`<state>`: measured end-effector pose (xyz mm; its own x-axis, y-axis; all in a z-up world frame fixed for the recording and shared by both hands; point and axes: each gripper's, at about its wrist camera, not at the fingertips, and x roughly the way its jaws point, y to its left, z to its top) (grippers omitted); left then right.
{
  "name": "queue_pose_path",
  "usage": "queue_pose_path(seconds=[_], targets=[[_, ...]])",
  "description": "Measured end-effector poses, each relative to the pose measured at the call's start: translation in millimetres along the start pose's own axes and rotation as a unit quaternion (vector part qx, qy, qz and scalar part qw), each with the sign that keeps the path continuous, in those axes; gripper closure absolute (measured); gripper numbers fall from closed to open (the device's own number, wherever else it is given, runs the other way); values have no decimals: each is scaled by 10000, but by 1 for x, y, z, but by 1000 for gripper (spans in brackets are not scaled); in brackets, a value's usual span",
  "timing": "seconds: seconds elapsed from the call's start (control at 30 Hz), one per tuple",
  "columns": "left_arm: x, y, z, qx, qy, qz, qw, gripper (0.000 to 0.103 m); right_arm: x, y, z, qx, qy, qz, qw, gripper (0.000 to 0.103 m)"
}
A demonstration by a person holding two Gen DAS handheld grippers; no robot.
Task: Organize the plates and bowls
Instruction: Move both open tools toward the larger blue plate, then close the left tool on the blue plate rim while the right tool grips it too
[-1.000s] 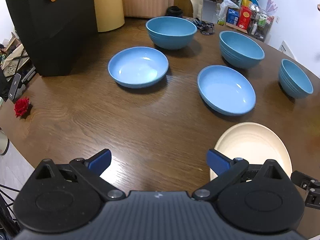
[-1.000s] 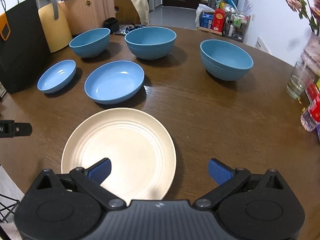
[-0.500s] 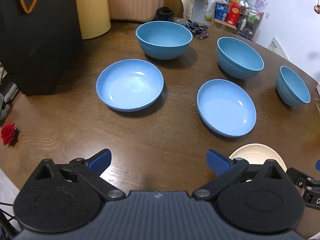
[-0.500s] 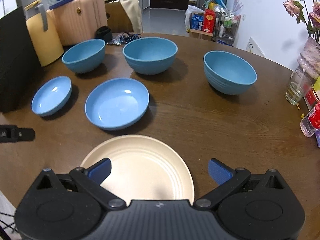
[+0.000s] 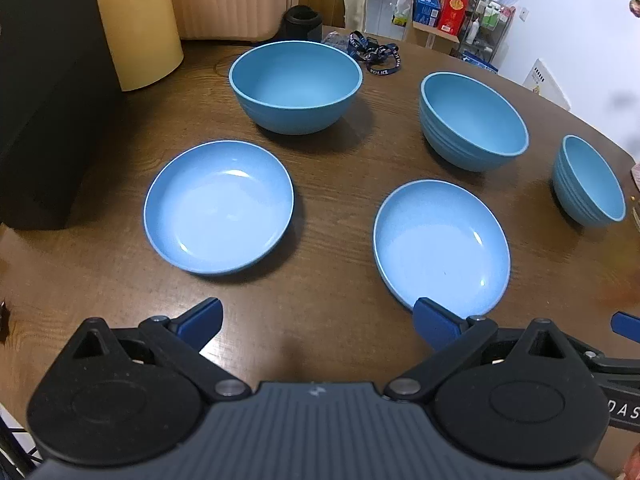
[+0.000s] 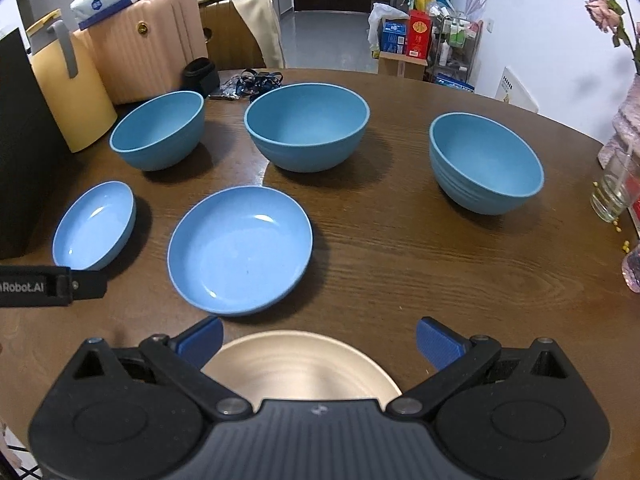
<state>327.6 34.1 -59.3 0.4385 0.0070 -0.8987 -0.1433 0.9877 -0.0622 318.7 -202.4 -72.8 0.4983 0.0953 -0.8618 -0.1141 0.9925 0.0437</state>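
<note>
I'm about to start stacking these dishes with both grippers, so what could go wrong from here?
1. The drinking glass stands near the table's right edge, close beside the ribbed blue bowl; a swing of the right gripper there could tip it.
2. The shallow blue plates look glossy, so open fingers closing on a rim may slip.
3. The cream plate lies partly hidden under the right gripper, easy to bump.

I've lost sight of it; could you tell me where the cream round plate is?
Right wrist view, bottom centre: the cream round plate lies under the open right gripper, nearest the shallow blue dish.
</note>
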Motion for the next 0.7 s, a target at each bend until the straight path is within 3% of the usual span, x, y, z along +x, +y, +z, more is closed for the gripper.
queue_pose_path(seconds=[0.37, 0.7], targets=[[35, -10, 32, 124, 125, 140, 9997, 0, 42, 2, 31, 64, 127, -152, 9998, 5], [64, -28, 48, 305, 282, 192, 9990, 0, 77, -2, 45, 270, 367, -220, 9987, 15]])
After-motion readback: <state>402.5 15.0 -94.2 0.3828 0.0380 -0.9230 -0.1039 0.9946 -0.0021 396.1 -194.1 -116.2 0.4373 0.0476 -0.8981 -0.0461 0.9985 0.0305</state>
